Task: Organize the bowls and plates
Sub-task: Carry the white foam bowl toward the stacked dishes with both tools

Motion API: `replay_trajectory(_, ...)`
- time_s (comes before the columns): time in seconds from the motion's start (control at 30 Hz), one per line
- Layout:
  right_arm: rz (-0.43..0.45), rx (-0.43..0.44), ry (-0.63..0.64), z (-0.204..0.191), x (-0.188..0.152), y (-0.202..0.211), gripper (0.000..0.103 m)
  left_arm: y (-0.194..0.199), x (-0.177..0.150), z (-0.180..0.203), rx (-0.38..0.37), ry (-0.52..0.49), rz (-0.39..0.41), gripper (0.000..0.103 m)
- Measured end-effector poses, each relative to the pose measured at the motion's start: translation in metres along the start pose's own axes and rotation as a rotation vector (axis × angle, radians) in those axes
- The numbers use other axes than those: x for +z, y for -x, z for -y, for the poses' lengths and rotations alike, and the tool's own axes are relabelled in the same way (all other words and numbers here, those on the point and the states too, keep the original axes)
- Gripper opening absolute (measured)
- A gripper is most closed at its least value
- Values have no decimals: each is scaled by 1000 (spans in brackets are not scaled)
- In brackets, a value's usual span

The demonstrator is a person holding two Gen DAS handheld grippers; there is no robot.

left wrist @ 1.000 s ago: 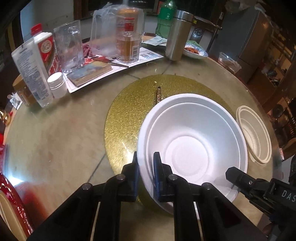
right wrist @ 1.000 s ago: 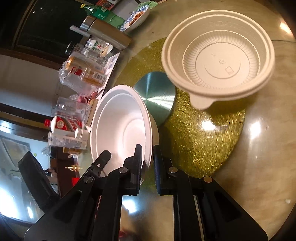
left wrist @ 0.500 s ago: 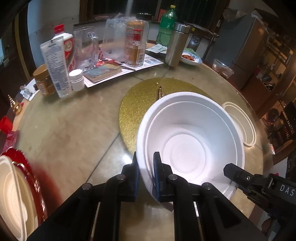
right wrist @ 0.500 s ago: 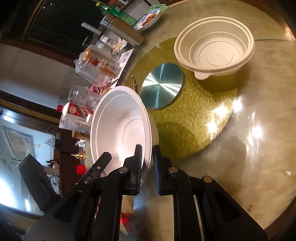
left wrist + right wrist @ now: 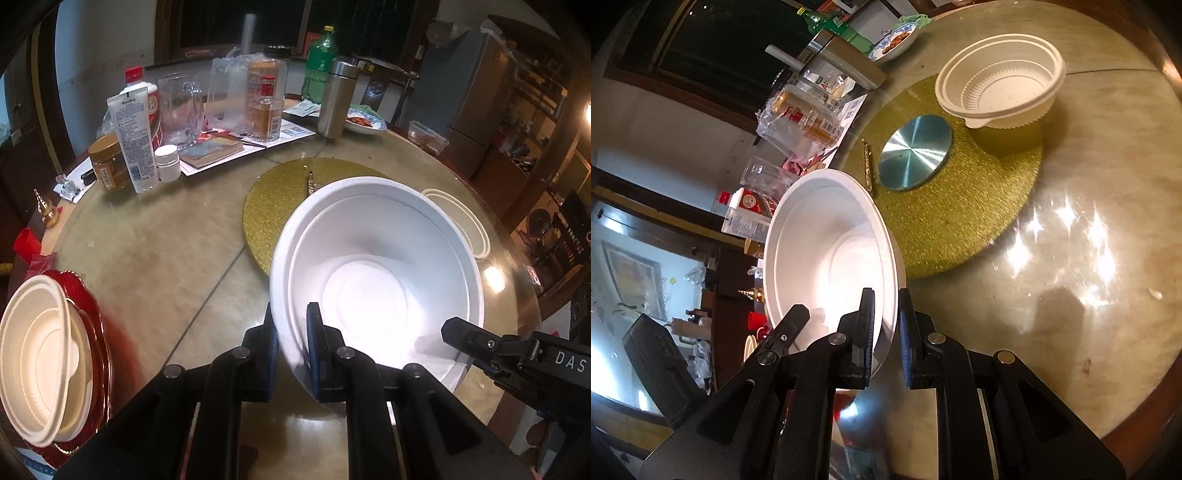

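A large white foam bowl (image 5: 373, 273) hangs above the round table, held by both grippers. My left gripper (image 5: 292, 345) is shut on its near rim. My right gripper (image 5: 887, 336) is shut on the opposite rim of the same white bowl (image 5: 827, 258); its black body shows at the lower right of the left wrist view. A cream ribbed plastic bowl (image 5: 1001, 86) stands on the gold mat (image 5: 960, 221). Another cream bowl (image 5: 40, 354) rests on a red plate (image 5: 94, 321) at the table's near left.
A round metal disc (image 5: 914, 151) lies on the gold mat. Bottles, a glass mug (image 5: 181, 110), a steel flask (image 5: 336, 98), jars and papers crowd the table's far side. A dish of food (image 5: 364, 122) sits beyond them. A fridge and shelves stand to the right.
Both grippers drew back and rose with the white bowl, away from the gold mat. The red plate with its cream bowl has come into the left wrist view; the cream bowl on the mat looks farther.
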State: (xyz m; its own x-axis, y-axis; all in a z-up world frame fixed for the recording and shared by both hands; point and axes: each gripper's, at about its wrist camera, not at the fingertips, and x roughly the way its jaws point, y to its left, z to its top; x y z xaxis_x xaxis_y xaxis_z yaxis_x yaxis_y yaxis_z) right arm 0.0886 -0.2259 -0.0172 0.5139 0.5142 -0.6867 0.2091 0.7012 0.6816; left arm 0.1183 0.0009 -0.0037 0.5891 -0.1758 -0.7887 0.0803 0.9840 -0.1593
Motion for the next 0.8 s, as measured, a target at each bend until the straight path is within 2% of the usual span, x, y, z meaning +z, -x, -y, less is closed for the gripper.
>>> replay_trajectory(0.33, 23, 4, -14, 14, -27, 20, 12, 11, -23, 7, -31, -30, 7, 12)
replay_trajectory(0.8, 11, -16, -13, 19, -51, 19, 12, 23, -50, 3, -36, -38, 13, 12)
